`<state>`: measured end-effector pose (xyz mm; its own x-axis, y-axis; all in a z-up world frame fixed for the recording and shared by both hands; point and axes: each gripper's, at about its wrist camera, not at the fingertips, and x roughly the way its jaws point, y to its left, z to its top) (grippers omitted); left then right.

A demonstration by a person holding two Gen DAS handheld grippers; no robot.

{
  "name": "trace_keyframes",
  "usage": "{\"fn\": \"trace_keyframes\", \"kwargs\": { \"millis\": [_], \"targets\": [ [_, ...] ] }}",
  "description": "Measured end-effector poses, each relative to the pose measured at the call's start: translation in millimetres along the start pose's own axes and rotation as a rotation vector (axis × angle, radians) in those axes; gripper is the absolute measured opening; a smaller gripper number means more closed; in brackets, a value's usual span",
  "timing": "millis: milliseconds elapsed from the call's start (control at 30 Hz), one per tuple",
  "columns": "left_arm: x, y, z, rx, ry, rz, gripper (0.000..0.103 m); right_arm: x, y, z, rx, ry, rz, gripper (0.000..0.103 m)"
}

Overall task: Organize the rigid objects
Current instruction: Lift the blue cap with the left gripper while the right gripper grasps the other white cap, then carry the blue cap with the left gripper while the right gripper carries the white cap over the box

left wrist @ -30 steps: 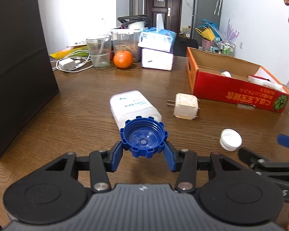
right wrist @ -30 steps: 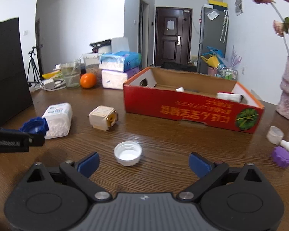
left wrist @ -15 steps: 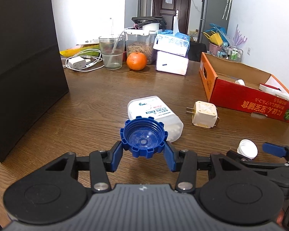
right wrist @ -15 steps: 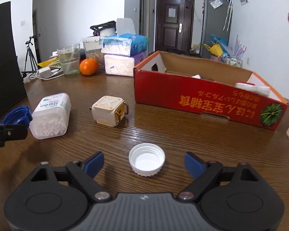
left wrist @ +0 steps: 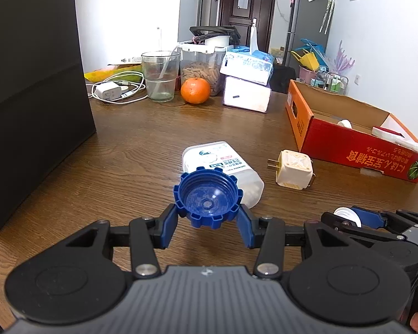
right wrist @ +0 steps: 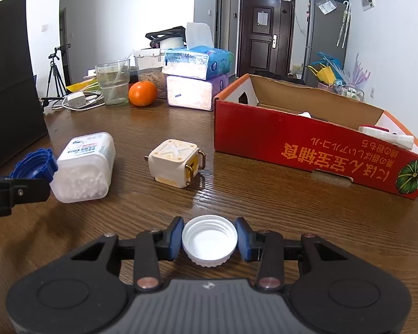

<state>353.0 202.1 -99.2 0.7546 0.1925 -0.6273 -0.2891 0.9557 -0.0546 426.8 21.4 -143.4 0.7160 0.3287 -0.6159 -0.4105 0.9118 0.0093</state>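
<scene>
white cap (right wrist: 209, 240) | between right jaws, just closed, seemingly pinched | blue cap (left wrist: 207, 197) pinched in left jaws

Swab jar (right wrist: 83, 167) left of plug cube (right wrist: 175, 164); box (right wrist: 315, 150) right, behind

I count two bottle caps — one blue cap (left wrist: 208, 196), one white cap (right wrist: 209, 240) — two tissue packs (right wrist: 197, 83), one orange (right wrist: 142, 93).

The right gripper (right wrist: 209, 240) has just been closing; its blue pads now press a white bottle cap (right wrist: 209, 240), open side up, at six o'clock on the wooden table (right wrist: 264, 194).
</scene>
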Motion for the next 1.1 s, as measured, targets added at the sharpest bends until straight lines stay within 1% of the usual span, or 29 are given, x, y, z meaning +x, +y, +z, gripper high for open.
{"fn": "trace_keyframes", "kwargs": {
  "millis": [133,400,733,1100],
  "targets": [
    [-0.9,-0.6,-0.4,0.000,-0.004,0.003,0.047,-3.2,-2.2,-0.2,0.007,-0.012,-0.001,0.039],
    [-4.9,-10.8,0.3,0.008,-0.011,0.009,0.046,-23.5,-12.0,4.3,0.037,-0.091,-0.005,0.039],
    [-18.8,-44.9,16.0,0.031,-0.053,0.005,0.047,-45.4,-38.5,15.5,0.101,-0.177,-0.012,0.039],
    [-22.0,-99.4,43.1,0.073,-0.096,-0.031,0.047,-62.8,-77.8,30.9,0.150,-0.256,-0.050,0.039]
  ]
}}
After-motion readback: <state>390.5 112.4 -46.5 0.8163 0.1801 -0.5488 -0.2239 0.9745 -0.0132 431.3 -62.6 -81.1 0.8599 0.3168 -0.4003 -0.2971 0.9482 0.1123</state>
